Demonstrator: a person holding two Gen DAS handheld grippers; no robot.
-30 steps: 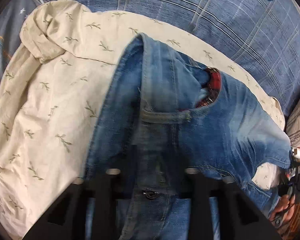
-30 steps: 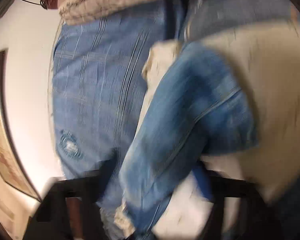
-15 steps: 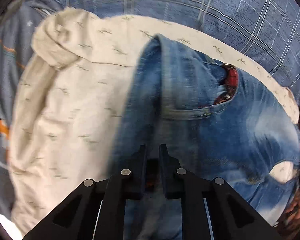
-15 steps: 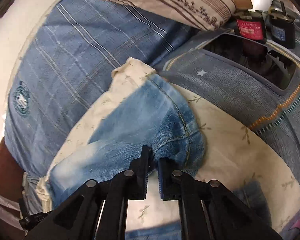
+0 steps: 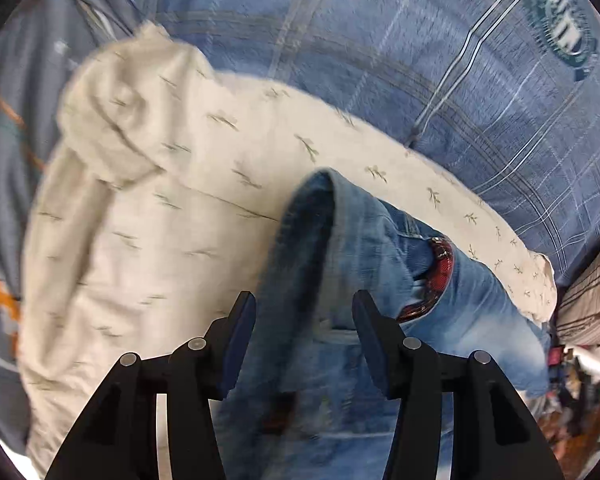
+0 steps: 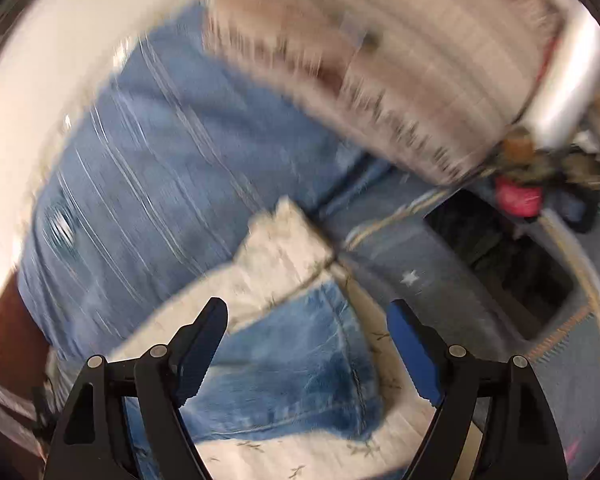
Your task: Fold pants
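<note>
Denim pants (folded) lie below both grippers' opening, released fingers, touching neither.

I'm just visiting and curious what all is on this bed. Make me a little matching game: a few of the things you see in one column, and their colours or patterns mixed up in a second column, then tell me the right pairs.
Things:
1. pants
2. cloth under the pants
3. bedspread
4. pillow

Looks:
A. cream with small leaf sprigs
B. beige and brown stripes
C. faded blue denim with a red lining at the pocket
D. blue plaid with a round green badge

Right pairs: 1-C, 2-A, 3-D, 4-B
</note>
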